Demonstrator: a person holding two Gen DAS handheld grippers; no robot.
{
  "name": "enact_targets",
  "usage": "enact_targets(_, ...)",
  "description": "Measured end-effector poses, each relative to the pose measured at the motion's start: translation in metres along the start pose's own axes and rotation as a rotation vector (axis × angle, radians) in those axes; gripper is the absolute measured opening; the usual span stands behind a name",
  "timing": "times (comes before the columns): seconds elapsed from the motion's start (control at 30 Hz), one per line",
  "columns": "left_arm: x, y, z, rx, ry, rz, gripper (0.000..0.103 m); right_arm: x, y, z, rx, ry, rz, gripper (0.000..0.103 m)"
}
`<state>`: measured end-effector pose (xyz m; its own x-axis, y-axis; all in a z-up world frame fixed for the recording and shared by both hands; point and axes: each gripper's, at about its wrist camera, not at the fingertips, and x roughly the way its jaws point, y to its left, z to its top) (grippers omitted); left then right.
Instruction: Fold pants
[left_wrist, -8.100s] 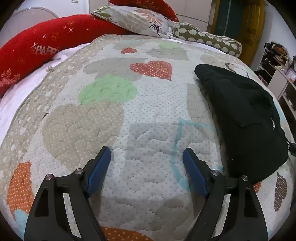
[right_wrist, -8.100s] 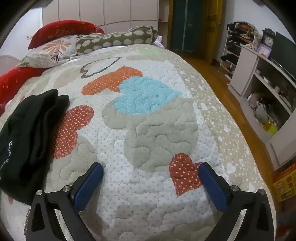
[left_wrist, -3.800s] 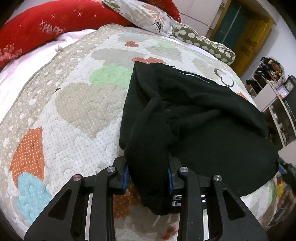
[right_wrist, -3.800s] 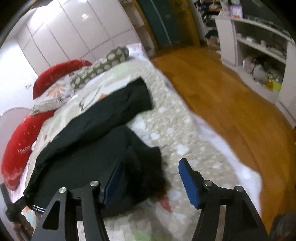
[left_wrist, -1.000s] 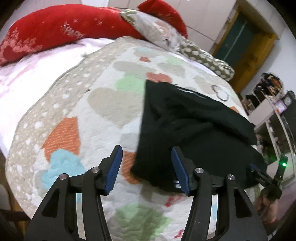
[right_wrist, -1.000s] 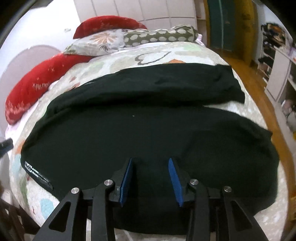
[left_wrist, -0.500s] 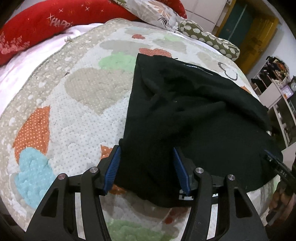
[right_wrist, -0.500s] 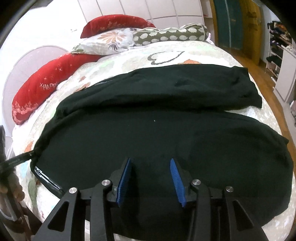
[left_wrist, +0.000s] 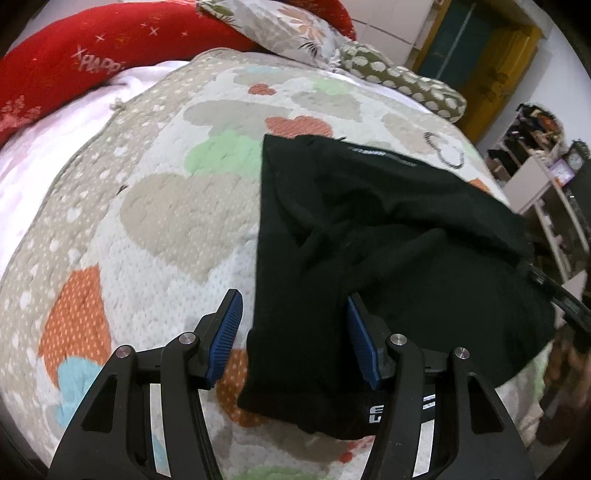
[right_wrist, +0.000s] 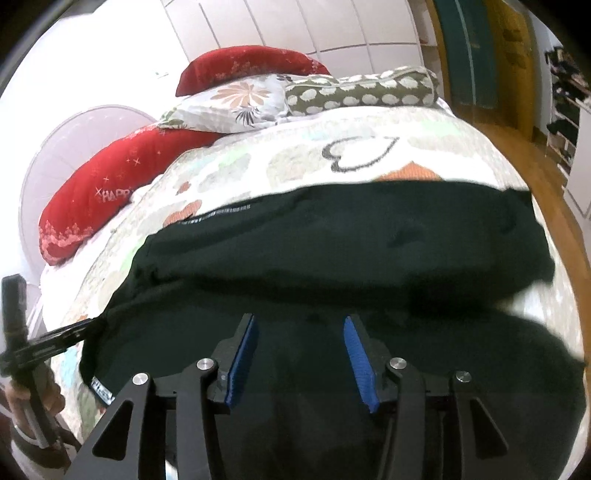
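Black pants lie spread across the heart-patterned quilt, one leg folded along the far side. My left gripper is open at the pants' near corner. The cloth lies between its blue pads, with a gap showing beside the left pad. My right gripper hovers over the middle of the near edge of the pants. Its jaws are opening, and only the flat cloth below shows between them. The left gripper's arm and the hand holding it appear at the left edge of the right wrist view.
Red pillows, a floral pillow and a spotted bolster line the head of the bed. White sheet shows past the quilt's left edge. Wooden floor and shelves lie to the right.
The left gripper has come in over the pants' corner, so the cloth now lies between its pads. The right gripper's jaws have widened and it has shifted over the pants.
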<state>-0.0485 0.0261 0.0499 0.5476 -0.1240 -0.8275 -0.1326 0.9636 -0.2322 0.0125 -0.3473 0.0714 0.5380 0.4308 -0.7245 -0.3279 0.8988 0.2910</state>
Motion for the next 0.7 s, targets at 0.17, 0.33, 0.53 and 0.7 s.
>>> enact_targets(0.17, -0.007, 0.019, 0.027, -0.046, -0.042, -0.040, 0.070, 0.018, 0.004, 0.039, -0.042, -0.020, 0.014, 0.052)
enact_targets(0.33, 0.024, 0.031, 0.075, -0.055, -0.015, -0.058, 0.075, 0.059, 0.012, 0.080, -0.138, 0.004, 0.029, 0.066)
enact_targets(0.53, 0.084, 0.032, 0.123, 0.000, 0.083, 0.028, 0.075, 0.118, 0.007, 0.119, -0.262, 0.076, 0.025, 0.066)
enact_targets(0.7, 0.118, 0.033, 0.148, 0.032, 0.115, -0.094, 0.075, 0.163, 0.001, 0.134, -0.396, 0.178, 0.044, 0.066)
